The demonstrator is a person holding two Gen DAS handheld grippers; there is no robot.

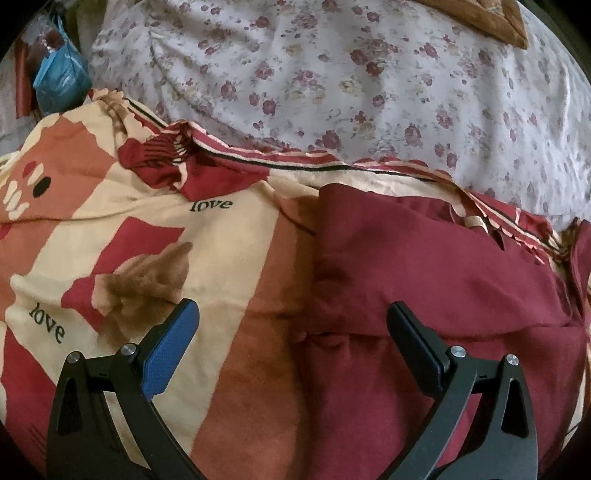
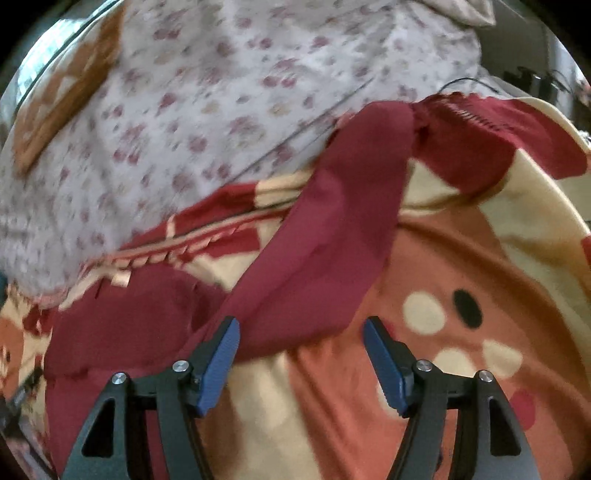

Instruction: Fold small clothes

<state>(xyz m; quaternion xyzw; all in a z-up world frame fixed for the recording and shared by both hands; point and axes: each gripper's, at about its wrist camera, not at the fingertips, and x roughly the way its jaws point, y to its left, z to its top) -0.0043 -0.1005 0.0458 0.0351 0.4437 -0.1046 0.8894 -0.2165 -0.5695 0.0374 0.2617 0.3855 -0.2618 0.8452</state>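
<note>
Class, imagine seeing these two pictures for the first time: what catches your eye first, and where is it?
The maroon garment sprawls over a patterned blanket printed with "love". Behind lies a floral sheet. The left gripper and right gripper are both open above the cloth.

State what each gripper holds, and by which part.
Nothing. The left gripper and the right gripper are both open above the maroon garment, gripping no part of it.

The garment [image 1: 424, 295] lies on the blanket [image 1: 147, 240], toward its right side. Behind both lies the bedsheet [image 1: 332, 74]. A pillow [image 1: 495, 22] rests on the bedsheet's far right; a plastic bag [image 1: 59, 81] sits far left.
</note>
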